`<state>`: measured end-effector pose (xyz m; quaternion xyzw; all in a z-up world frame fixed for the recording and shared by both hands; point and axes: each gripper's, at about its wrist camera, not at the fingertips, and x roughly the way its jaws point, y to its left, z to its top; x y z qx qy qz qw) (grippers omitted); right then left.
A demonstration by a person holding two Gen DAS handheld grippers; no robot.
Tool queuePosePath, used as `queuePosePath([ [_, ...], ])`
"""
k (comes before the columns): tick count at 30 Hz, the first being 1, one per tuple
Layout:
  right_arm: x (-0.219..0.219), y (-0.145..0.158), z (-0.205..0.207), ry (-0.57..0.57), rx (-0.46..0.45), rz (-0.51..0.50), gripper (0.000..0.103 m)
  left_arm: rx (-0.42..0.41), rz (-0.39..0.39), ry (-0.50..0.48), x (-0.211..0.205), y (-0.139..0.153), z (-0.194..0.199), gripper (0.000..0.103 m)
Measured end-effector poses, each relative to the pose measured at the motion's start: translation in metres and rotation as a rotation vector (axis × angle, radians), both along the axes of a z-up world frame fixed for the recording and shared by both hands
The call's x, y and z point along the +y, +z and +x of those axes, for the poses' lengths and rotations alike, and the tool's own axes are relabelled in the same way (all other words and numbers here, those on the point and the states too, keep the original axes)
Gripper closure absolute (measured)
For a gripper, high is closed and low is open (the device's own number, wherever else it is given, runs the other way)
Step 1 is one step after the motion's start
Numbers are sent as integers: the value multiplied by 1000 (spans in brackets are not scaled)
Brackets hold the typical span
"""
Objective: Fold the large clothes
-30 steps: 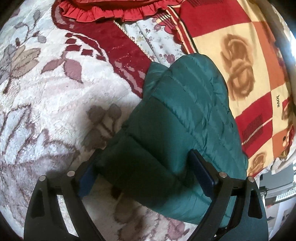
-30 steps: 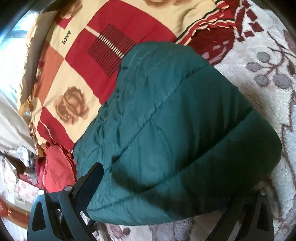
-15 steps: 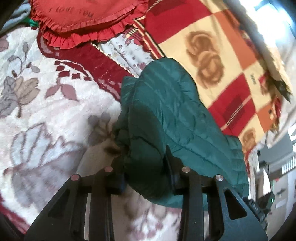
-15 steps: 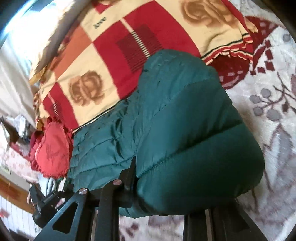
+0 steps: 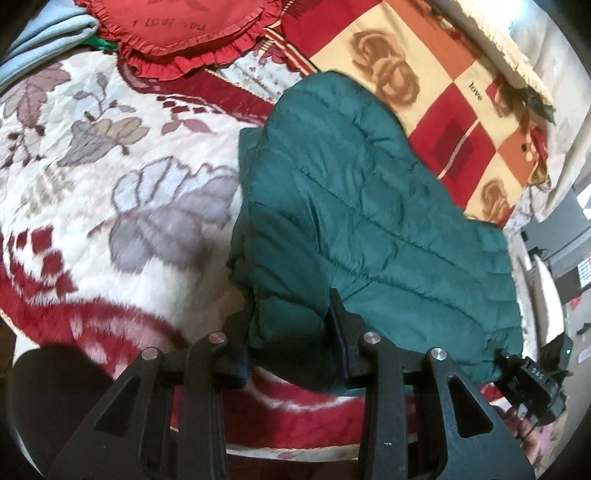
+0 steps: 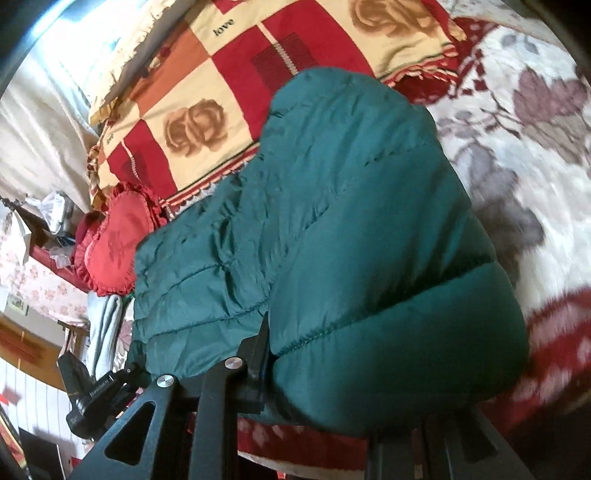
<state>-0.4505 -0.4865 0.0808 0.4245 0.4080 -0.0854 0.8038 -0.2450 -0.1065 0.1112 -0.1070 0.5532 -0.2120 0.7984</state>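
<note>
A dark green quilted puffer jacket [image 5: 362, 206] lies folded on a white and red floral blanket [image 5: 122, 177] on a bed. My left gripper [image 5: 291, 350] is shut on the jacket's near left corner, fabric bunched between its fingers. In the right wrist view the jacket [image 6: 332, 229] bulges over my right gripper [image 6: 354, 373], which is shut on its near right edge; the right finger is hidden under the fabric. The right gripper also shows at the far right of the left wrist view [image 5: 532, 373], and the left gripper at the lower left of the right wrist view [image 6: 99, 391].
A red, orange and cream patchwork quilt [image 5: 443, 99] lies behind the jacket. A red frilled heart cushion [image 5: 184, 29] sits at the far left, also in the right wrist view [image 6: 114, 247]. Light blue folded cloth [image 5: 48, 33] lies beside it. The bed's near edge [image 5: 295, 450] is just below the grippers.
Both grippers closed from wide open onto the jacket's near edge, then pulled back toward the bed's near edge, drawing the jacket along. More of the room shows now.
</note>
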Motion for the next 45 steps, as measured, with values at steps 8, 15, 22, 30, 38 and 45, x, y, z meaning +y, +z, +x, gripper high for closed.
queuePosePath([
  [8, 12, 11, -7, 50, 117, -156, 31, -83, 86, 36, 9, 3, -14, 44],
  [15, 35, 49, -31, 110, 115, -284, 26, -213, 152, 34, 7, 37, -35, 43],
  [22, 64, 78, -33, 138, 31, -453, 20, -278, 193, -41, -21, 55, -55, 43],
  [30, 98, 88, -14, 133, -30, -530, 18, -325, 203, -71, -39, 63, -77, 43],
  [38, 127, 93, 2, 166, -53, -616, 13, -348, 238, -91, -49, 61, -83, 43],
  [45, 134, 96, 10, 153, -62, -643, 9, -366, 252, -91, -52, 60, -85, 43],
])
